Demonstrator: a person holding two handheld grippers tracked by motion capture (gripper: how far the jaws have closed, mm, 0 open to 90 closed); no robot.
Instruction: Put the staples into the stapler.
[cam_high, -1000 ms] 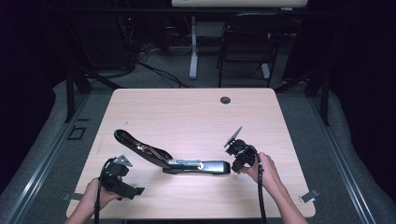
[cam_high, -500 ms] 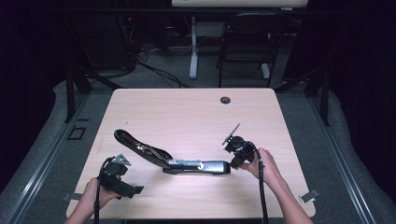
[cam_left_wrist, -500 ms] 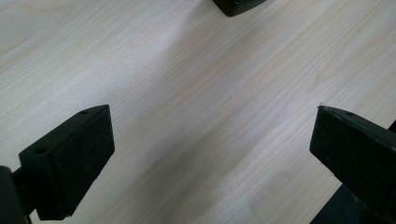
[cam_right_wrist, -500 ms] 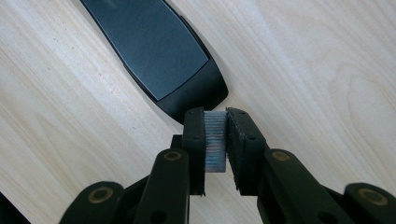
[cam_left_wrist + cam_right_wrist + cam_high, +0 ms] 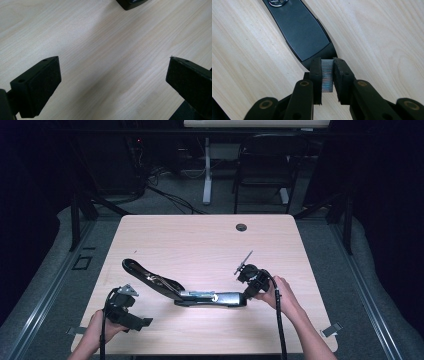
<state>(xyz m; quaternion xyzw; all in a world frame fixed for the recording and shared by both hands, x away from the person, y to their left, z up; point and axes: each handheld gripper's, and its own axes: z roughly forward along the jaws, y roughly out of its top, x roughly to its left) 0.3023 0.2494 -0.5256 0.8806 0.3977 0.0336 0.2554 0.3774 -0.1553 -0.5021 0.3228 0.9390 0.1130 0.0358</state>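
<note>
A long black stapler (image 5: 210,297) lies opened out flat on the near middle of the wooden table (image 5: 200,245), with one arm (image 5: 150,277) angled up to the left. My right gripper (image 5: 247,294) is at the stapler's right end. In the right gripper view it (image 5: 327,62) is shut on a grey ribbed strip of staples (image 5: 327,77), just short of the stapler's black tip (image 5: 304,32). My left gripper (image 5: 139,322) hovers at the front left with its jaws wide apart (image 5: 112,77) over bare wood.
A dark grommet hole (image 5: 241,227) sits near the table's far edge. A black chair (image 5: 262,165) and a white desk leg (image 5: 206,170) stand beyond it. A black corner (image 5: 131,3) shows at the top of the left gripper view.
My right gripper has edged slightly left toward the stapler's end. The left gripper has stayed where it was.
</note>
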